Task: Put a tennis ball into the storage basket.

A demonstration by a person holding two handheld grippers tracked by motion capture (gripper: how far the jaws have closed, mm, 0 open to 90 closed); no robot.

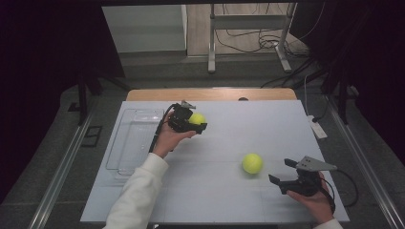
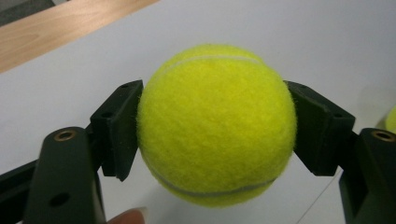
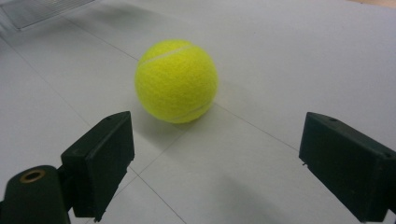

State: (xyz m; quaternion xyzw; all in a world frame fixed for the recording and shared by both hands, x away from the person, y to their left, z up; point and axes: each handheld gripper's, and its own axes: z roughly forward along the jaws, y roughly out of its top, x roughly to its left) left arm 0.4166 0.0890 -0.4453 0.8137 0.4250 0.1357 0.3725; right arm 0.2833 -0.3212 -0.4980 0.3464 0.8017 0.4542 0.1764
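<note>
My left gripper (image 1: 197,120) is shut on a yellow tennis ball (image 1: 197,118), held a little above the white table near its back left. In the left gripper view that held ball (image 2: 217,123) sits squeezed between the two black pads (image 2: 119,128). A second tennis ball (image 1: 252,163) rests on the table at the middle right. My right gripper (image 1: 282,171) stands open near the front right, just right of that ball and apart from it. The right gripper view has this second ball (image 3: 176,80) lying ahead of the wide-spread jaws, beyond their tips.
A clear plastic tray (image 1: 125,143) lies along the table's left side, beside my left forearm. The white table surface (image 1: 224,200) ends at a wooden strip (image 1: 143,94) at the back. A white power strip (image 1: 317,127) lies on the floor off the right edge.
</note>
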